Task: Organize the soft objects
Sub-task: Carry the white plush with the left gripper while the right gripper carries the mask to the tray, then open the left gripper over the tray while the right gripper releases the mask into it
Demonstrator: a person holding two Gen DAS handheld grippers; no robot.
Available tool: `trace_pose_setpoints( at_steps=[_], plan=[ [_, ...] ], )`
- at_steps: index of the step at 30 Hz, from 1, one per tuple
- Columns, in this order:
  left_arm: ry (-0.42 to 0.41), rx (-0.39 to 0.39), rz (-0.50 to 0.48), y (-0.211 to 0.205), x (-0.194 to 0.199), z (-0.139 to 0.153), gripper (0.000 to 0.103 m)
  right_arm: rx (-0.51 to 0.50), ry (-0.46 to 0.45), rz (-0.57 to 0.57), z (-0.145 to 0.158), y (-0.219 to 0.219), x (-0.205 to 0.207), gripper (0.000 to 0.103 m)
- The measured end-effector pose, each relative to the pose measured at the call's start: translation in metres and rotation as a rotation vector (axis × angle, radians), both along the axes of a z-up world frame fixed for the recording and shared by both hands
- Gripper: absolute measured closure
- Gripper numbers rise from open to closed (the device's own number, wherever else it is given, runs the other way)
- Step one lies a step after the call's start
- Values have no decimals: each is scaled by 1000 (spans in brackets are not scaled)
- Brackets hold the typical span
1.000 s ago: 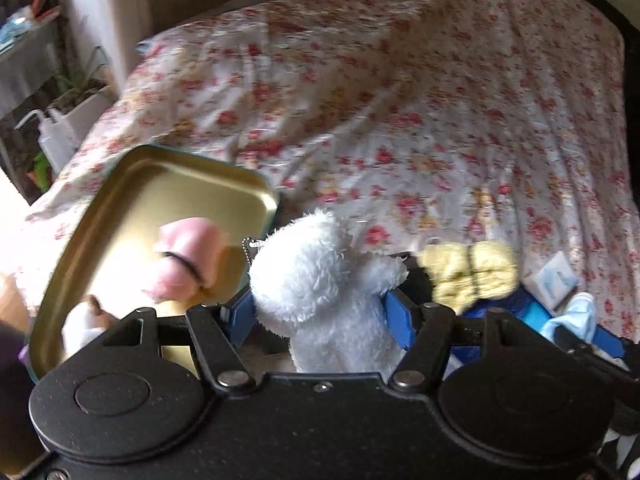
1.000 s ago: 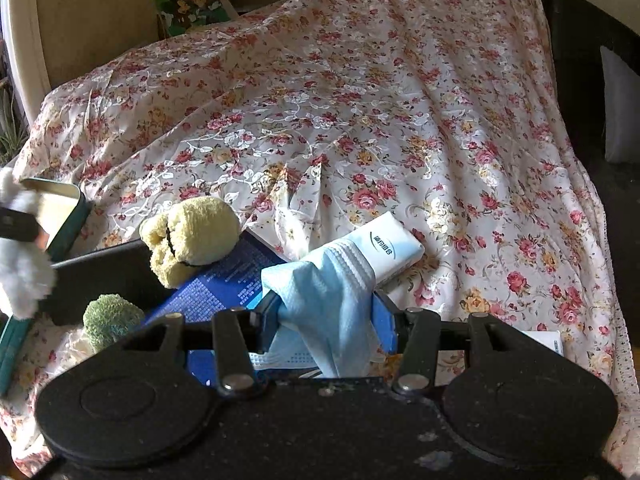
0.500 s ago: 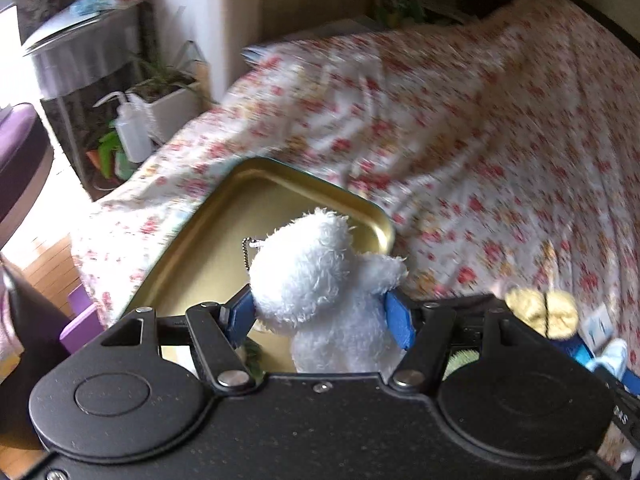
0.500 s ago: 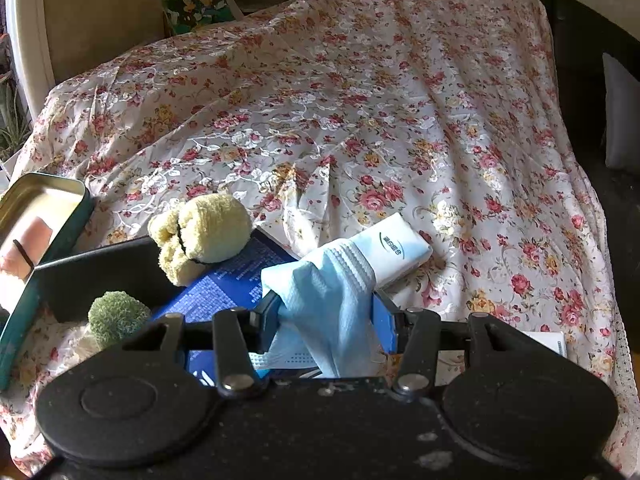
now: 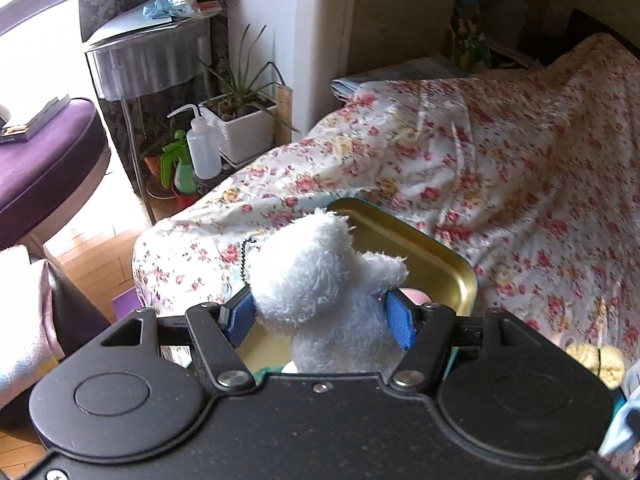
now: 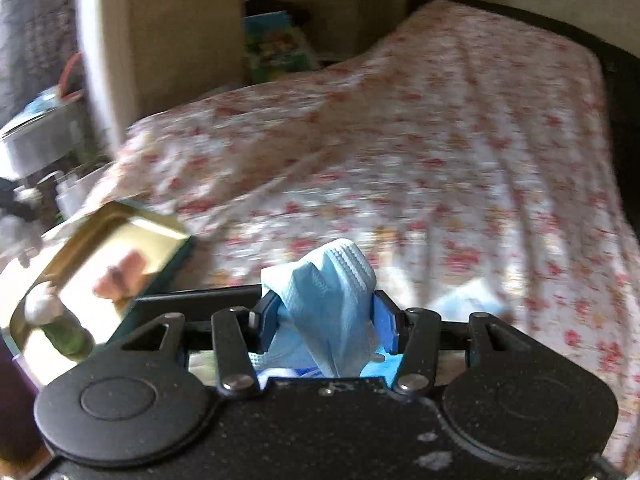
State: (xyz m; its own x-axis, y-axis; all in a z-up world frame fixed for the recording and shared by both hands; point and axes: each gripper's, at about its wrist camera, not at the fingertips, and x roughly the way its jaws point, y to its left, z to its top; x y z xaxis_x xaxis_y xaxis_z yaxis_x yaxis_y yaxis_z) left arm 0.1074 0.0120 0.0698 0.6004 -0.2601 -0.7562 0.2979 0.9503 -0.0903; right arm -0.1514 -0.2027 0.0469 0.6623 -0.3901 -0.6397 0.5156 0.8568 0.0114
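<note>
My left gripper (image 5: 320, 312) is shut on a white plush toy (image 5: 320, 276) with a small bead chain, held above the near end of a gold tin tray (image 5: 432, 256) on the flowered bedspread. My right gripper (image 6: 320, 320) is shut on a crumpled blue face mask (image 6: 324, 292). In the blurred right wrist view the tray (image 6: 156, 226) lies to the left with a pink soft item (image 6: 120, 274) and a green and white item (image 6: 60, 320) in it. A yellow plush (image 5: 596, 360) lies at the right in the left wrist view.
The bed's left edge drops to a wooden floor (image 5: 96, 252). Beside it stand a potted plant (image 5: 240, 128), a squeeze bottle (image 5: 202, 148), a green sprayer (image 5: 176, 164), a grey side table (image 5: 148, 64) and a purple seat (image 5: 44, 160). A picture book (image 6: 276, 48) leans at the bed's far end.
Both grippers have swung left, each still holding its item. The tray now sits under the white plush, and the right wrist view has come closer to the tray and is blurred by motion.
</note>
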Motion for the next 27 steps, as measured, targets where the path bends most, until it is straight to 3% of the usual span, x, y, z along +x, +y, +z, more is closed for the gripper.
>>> trace_pose_setpoints(
  at_steps=[8,13,17,23,27],
  plan=[
    [16,-30,42,-10,23,-3,41,75,24,240,7,70,64,54],
    [-18,19,33,-25,27,-6,41,99,22,343,14,109,97,54],
    [-14,7,35,-21,29,-5,41,91,27,379,16,126,109,54],
    [-11,3,66,-12,37,-8,40,133,51,360,14,113,140,54],
    [-13,-33,107,-5,42,-7,30,150,73,359,6,110,153,54]
  ],
)
